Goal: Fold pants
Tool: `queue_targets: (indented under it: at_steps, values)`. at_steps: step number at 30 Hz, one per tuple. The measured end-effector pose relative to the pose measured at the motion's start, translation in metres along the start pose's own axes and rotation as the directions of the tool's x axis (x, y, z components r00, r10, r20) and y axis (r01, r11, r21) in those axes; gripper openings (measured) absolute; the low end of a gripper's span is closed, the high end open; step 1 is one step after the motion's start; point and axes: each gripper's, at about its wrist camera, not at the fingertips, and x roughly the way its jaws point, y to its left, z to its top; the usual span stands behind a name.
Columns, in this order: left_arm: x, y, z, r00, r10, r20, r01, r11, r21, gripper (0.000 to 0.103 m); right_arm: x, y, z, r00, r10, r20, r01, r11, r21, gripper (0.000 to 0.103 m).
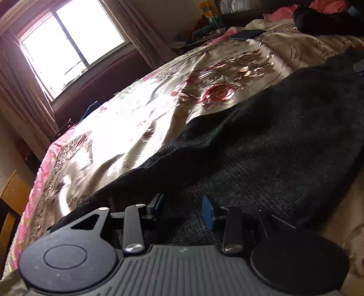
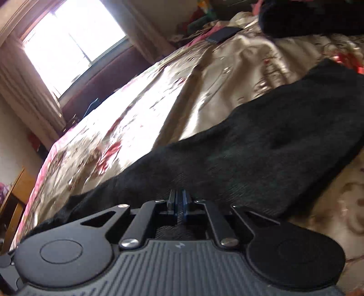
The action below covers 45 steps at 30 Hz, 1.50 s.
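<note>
Bed (image 1: 159, 109) filled both views, covered with a shiny floral spread; bright window (image 1: 72, 43) with curtains stood beyond its far edge. Right-wrist view was motion-blurred.

Pants (image 1: 284, 141), black and ribbed, lay flat on the spread in a long band running from lower left to upper right of both views (image 2: 261, 148). One edge of the cloth lay against the bare spread; sunlit spread showed just beyond it.

A second dark bundle (image 1: 323, 20) sat at the far corner of the bed, well apart from the pants, with pink cloth (image 1: 284, 13) beside it. A flat dark item (image 1: 245, 34) lay on the spread near that corner; could not tell what it was.

Left gripper (image 1: 183, 210): jaws part open, blue pad visible on one finger, gap clear. Pants lay directly beneath and ahead of the jaws; nothing was gripped.

Right gripper (image 2: 179, 202): jaws nearly together, pads almost touching. Pants lay under and ahead of them. Could not tell whether a thin fold of cloth was pinched between the pads.

No containers in view.
</note>
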Motion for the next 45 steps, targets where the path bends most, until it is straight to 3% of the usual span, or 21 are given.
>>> queue_targets:
  at_steps: [2,6,7,9,12,14,16,17,18,19,21,25,28,30,33,37,45]
  values:
    - [-0.003,-0.014,0.009,1.0,-0.025,0.001,0.025,1.0,0.01,0.05,-0.02,-0.032,0.01,0.997,-0.055,0.059,0.052,0.997,0.063,0.013]
    - [0.0,-0.054,0.019,0.997,-0.072,-0.014,0.073,0.995,0.068,0.049,-0.033,-0.098,0.017,0.971,-0.227,0.074,0.206,0.953,0.221,0.013]
    - [-0.002,-0.063,0.022,0.998,-0.063,-0.01,0.064,0.994,0.087,0.048,-0.037,-0.114,0.018,0.97,-0.229,0.084,0.198,0.94,0.277,0.008]
    - [-0.008,-0.075,0.029,0.997,-0.075,0.013,0.073,0.989,0.128,0.048,-0.048,-0.13,0.025,0.967,-0.222,0.127,0.166,0.923,0.346,0.012]
    - [-0.016,-0.087,0.041,0.994,-0.105,0.042,0.098,0.985,0.142,0.049,-0.052,-0.125,0.036,0.96,-0.202,0.192,0.139,0.944,0.298,0.014]
    - [-0.017,-0.092,0.05,0.989,-0.142,0.049,0.136,0.984,0.119,0.049,-0.042,-0.112,0.044,0.967,-0.159,0.197,0.113,0.968,0.224,0.014]
    - [-0.015,-0.1,0.06,0.977,-0.21,0.046,0.206,0.976,0.076,0.05,-0.028,-0.112,0.047,0.976,-0.131,0.173,0.09,0.971,0.223,0.013]
    - [-0.014,-0.104,0.064,0.971,-0.234,0.039,0.232,0.971,0.063,0.05,-0.017,-0.115,0.048,0.975,-0.166,0.146,0.131,0.965,0.226,0.012]
    - [-0.012,-0.109,0.066,0.966,-0.257,0.027,0.255,0.966,0.052,0.05,-0.012,-0.119,0.048,0.961,-0.244,0.13,0.211,0.951,0.224,0.012]
    - [-0.013,-0.113,0.067,0.962,-0.27,0.022,0.269,0.962,0.051,0.05,-0.01,-0.127,0.047,0.953,-0.277,0.122,0.243,0.94,0.24,0.004]
    - [-0.017,-0.119,0.066,0.958,-0.285,0.025,0.282,0.957,0.068,0.05,-0.021,-0.147,0.047,0.962,-0.24,0.134,0.184,0.924,0.336,0.0]
    - [-0.02,-0.126,0.068,0.952,-0.303,0.038,0.299,0.95,0.085,0.05,-0.047,-0.164,0.047,0.933,-0.308,0.188,0.222,0.901,0.373,0.011]
    - [-0.015,-0.13,0.073,0.948,-0.316,0.043,0.312,0.947,0.076,0.05,-0.044,-0.179,0.049,0.946,-0.272,0.175,0.17,0.878,0.447,0.011]
    - [-0.014,-0.131,0.076,0.946,-0.321,0.045,0.317,0.946,0.07,0.05,-0.04,-0.18,0.055,0.943,-0.279,0.184,0.167,0.87,0.464,0.011]
    - [-0.014,-0.133,0.077,0.942,-0.332,0.05,0.328,0.943,0.062,0.05,-0.029,-0.186,0.062,0.952,-0.255,0.172,0.133,0.846,0.517,0.023]
    - [-0.015,-0.132,0.077,0.935,-0.35,0.062,0.347,0.936,0.056,0.05,-0.034,-0.196,0.059,0.953,-0.193,0.234,0.023,0.814,0.58,0.029]
    - [-0.012,-0.134,0.08,0.928,-0.365,0.073,0.361,0.93,0.069,0.051,-0.034,-0.189,0.062,0.954,-0.221,0.203,0.081,0.841,0.535,0.031]
